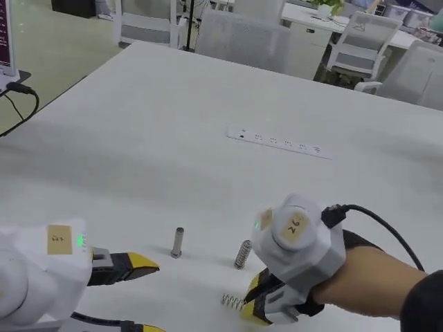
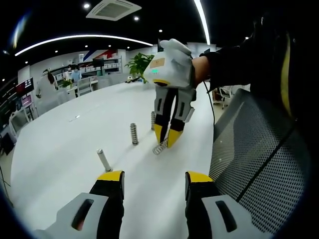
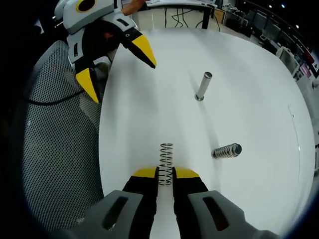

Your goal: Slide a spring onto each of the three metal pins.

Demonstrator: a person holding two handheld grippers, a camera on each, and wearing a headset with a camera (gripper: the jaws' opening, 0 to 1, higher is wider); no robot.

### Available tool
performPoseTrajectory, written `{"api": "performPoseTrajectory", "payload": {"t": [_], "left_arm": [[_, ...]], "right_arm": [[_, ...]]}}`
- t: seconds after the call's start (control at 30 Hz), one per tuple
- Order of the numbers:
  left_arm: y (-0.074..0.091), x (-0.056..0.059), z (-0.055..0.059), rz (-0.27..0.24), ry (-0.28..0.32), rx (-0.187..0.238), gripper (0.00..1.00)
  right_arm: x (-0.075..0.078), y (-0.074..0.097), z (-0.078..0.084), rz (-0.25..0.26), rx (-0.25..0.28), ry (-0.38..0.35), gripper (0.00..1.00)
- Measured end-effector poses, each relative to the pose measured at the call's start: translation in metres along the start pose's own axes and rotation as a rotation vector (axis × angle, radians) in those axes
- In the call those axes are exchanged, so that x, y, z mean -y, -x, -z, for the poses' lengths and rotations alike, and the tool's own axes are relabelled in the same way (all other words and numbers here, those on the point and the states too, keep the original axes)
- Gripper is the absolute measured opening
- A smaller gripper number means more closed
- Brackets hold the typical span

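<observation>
Now | right tool pinched on loose spring | left tool wide open, empty

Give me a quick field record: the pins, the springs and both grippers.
bare pin: upright, no spring
sprung pin: upright, spring on it
third pin: beside the right gripper, appears sprung
loose spring: one end between the right jaws
right gripper: shut on loose spring
left gripper: open, empty, short of the bare pin
</observation>
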State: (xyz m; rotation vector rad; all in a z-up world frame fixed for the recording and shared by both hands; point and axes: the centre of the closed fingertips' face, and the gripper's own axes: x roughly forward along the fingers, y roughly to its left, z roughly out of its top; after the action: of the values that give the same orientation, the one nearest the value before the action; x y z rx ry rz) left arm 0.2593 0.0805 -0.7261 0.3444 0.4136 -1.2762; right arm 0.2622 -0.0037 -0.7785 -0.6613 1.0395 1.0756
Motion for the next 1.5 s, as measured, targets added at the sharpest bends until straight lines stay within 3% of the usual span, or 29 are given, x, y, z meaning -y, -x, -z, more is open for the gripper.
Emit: {"api": "performPoseTrajectory", "payload": {"t": [0.63,1.5], "left_arm": [[-0.016,0.006,-0.012,0.082,-0.046,0.016,0.32],[-0.024,0.02,-0.019,0.155,-0.099,0.05,0.09]], "right_arm": [[-0.024,0.013,-0.036,-0.06,0.055,0.127,0.08],[-0.041,0.019,-0.049,-0.108,0.077,0.209,0.08]]}}
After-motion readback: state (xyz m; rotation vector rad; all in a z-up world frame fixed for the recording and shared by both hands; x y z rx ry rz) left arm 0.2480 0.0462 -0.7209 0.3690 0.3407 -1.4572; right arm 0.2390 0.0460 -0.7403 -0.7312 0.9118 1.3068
